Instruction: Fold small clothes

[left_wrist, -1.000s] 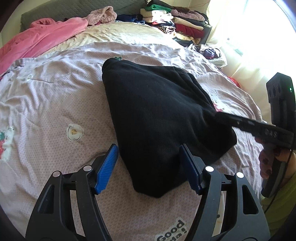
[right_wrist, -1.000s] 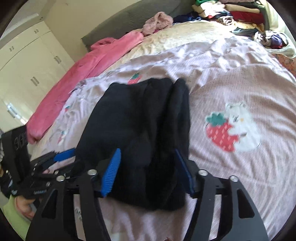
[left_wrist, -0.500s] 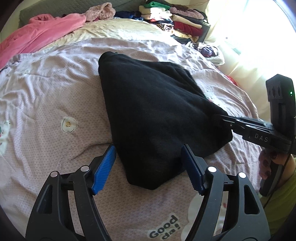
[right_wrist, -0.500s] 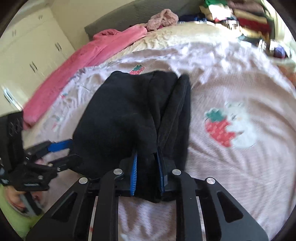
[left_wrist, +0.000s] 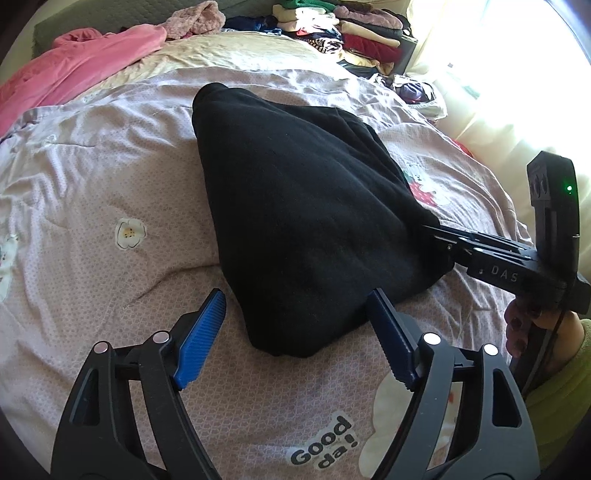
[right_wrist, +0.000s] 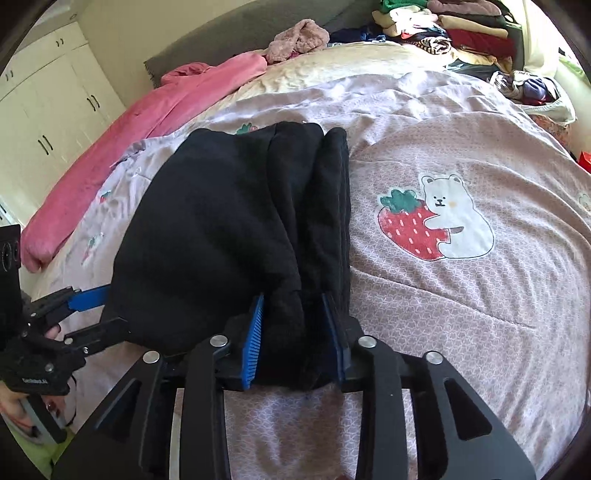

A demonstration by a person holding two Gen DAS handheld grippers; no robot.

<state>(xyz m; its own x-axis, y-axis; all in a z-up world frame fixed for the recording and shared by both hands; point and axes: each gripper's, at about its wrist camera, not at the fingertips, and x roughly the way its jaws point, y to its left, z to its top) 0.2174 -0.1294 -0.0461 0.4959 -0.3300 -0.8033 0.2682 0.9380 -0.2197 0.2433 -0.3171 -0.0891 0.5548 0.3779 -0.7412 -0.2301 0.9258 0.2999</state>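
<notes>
garment (left_wrist: 306, 206): lying part-folded on the bed (left_wrist: 92, 177)
right gripper (right_wrist: 295, 332): pinching garment's near edge
left gripper (left_wrist: 295, 332): gaping wide, straddling near corner
tip: clamp left first, then lift both corners level

Garment (right_wrist: 236, 236) on bedspread (right_wrist: 461, 314); clothes pile (right_wrist: 461, 26) behind, robe (right_wrist: 147, 122) left, by wardrobe (right_wrist: 44, 110).

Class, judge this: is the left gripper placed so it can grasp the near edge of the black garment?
Probably yes. The left gripper is open, its jaws straddle the near edge of the black garment, and nothing lies between. The right gripper is shut on another corner.
</notes>
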